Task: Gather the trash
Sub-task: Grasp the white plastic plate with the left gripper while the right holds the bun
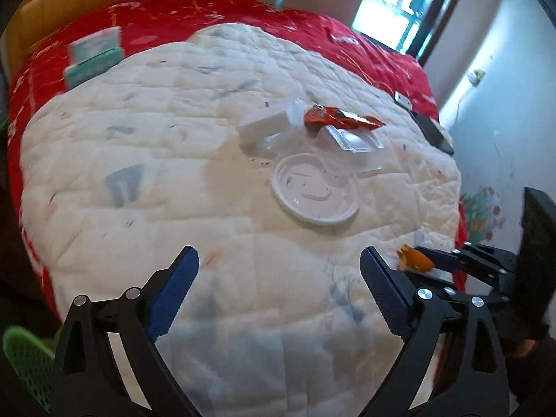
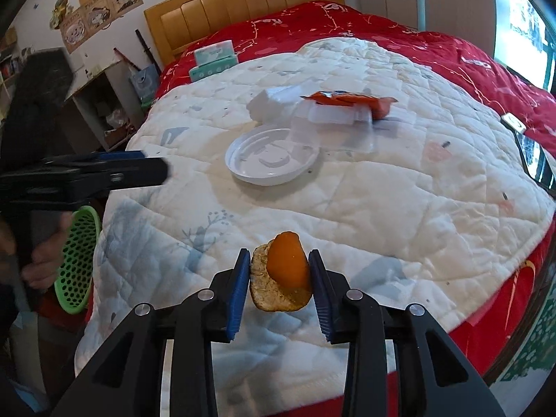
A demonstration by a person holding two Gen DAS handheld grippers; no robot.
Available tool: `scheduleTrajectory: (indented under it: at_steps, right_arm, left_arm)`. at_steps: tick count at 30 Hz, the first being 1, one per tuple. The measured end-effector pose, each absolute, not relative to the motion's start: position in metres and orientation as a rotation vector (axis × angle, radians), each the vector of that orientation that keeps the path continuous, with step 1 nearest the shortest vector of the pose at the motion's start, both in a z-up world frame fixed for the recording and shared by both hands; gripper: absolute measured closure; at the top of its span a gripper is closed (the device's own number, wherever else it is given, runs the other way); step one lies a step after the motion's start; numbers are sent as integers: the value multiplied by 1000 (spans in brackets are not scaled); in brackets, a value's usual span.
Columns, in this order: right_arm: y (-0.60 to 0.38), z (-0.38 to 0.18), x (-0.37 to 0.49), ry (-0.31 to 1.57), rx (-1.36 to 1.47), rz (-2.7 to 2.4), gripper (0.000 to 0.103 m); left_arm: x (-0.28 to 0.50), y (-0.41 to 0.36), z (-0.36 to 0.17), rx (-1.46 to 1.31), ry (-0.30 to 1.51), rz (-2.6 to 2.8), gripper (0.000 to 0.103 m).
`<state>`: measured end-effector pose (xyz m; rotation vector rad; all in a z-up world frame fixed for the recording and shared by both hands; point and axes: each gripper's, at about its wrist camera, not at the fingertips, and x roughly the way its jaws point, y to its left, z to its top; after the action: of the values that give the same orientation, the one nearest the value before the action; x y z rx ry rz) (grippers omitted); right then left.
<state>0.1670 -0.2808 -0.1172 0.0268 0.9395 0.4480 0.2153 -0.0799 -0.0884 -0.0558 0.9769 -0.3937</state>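
Orange peel (image 2: 285, 271) sits pinched between the blue pads of the right gripper (image 2: 280, 279), pith side facing left, held above the near end of the white quilt (image 2: 399, 208). In the left wrist view the same peel (image 1: 415, 260) shows at the tip of the right gripper (image 1: 422, 260), just right of the left gripper's right finger.

Left gripper (image 1: 279, 278) w/ fingers spread wide, nothing between them, hovering over the quilt (image 1: 139, 243). From the right wrist view it (image 2: 153, 168) comes in from the left edge, seen side-on.

Rest of the trash is mid-quilt, well apart from both grippers: round white plastic lid (image 1: 315, 189) nearest, clear plastic tray (image 1: 354, 144) touching its far rim, white foam block (image 1: 266, 127) to the left of the tray, red-orange snack wrapper (image 1: 342, 120) lying on top of the tray. Same cluster in the right wrist view: lid (image 2: 272, 160), tray (image 2: 337, 125), foam block (image 2: 274, 100), wrapper (image 2: 351, 100).

Green perforated basket (image 2: 78, 260) hangs off the bed's left side, beside the person's hand. Two teal tissue packs (image 2: 213, 59) sit on the red bedspread (image 2: 451, 55) near the wooden headboard (image 2: 243, 0). Dark phone-like item (image 2: 535, 156) at the right edge of the bed.
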Motion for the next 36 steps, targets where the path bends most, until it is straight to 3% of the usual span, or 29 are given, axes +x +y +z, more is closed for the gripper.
scheduleTrajectory:
  at_steps: [14,28,31,36]
  right_arm:
    - [-304,-123,165,949,91,438,69]
    - [-308,-128,167,953,115,443,69]
    - [-308,-128,165,950,117,439,69]
    - [-307,-125,163,948,122,431,69]
  left_arm:
    - [270,-145,-117,167,1014,-542,7]
    - [292,-148,-132,113,1044,-576,6]
    - [290,-148,-132,109,1023,-592,12]
    - [279,-144,-124,99,990,-588,14]
